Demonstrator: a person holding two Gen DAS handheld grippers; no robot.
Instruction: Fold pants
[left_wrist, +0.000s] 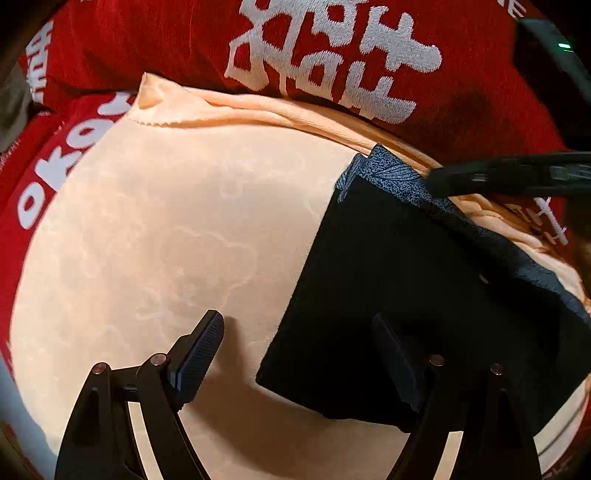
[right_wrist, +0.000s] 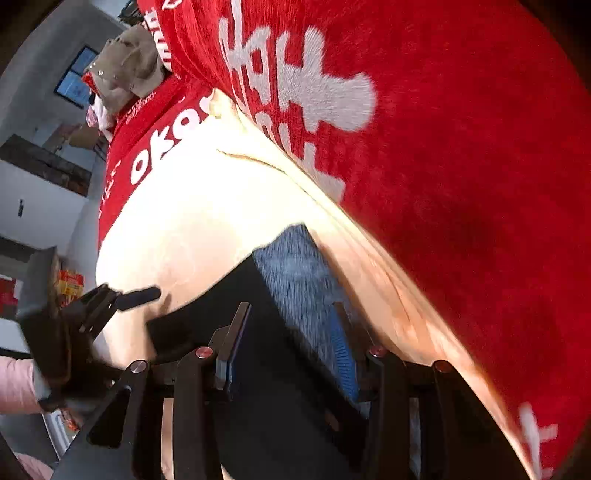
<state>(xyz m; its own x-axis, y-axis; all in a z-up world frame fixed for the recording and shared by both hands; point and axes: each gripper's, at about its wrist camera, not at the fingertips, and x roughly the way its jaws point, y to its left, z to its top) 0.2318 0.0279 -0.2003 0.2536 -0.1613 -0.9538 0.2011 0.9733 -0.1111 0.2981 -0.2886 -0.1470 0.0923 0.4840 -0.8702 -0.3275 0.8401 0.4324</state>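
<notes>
Pants (left_wrist: 424, 295) dark, folded into a flat block, lie on a peach sheet (left_wrist: 166, 221) at about 3 o'clock in the left wrist view. Speckled blue inner band shows along their far edge. Left claw (left_wrist: 303, 362) open wide, nothing between the pads; its 9 o'clock finger sits over bare sheet, its 3 o'clock finger over the near corner of the pants. Contact with the cloth, cannot tell.

Right claw (right_wrist: 291, 350) partly open, over the pants, blue band running up between its fingers toward 12 o'clock. View is blurred, so whether the pads touch the cloth I cannot tell; no grip seen.

Red blanket (left_wrist: 369, 55) with white lettering bunches along the sheet's far edge, 11 to 2 o'clock. Nothing lies on the pants.

Left view only: one right-claw finger as a dark bar at 3 o'clock, tip at the blue band. Right view only: left claw at 9 o'clock, pink sleeve (right_wrist: 14, 384) behind it, grey plush toy (right_wrist: 125, 66) at 11 o'clock, room wall and shelves beyond.
</notes>
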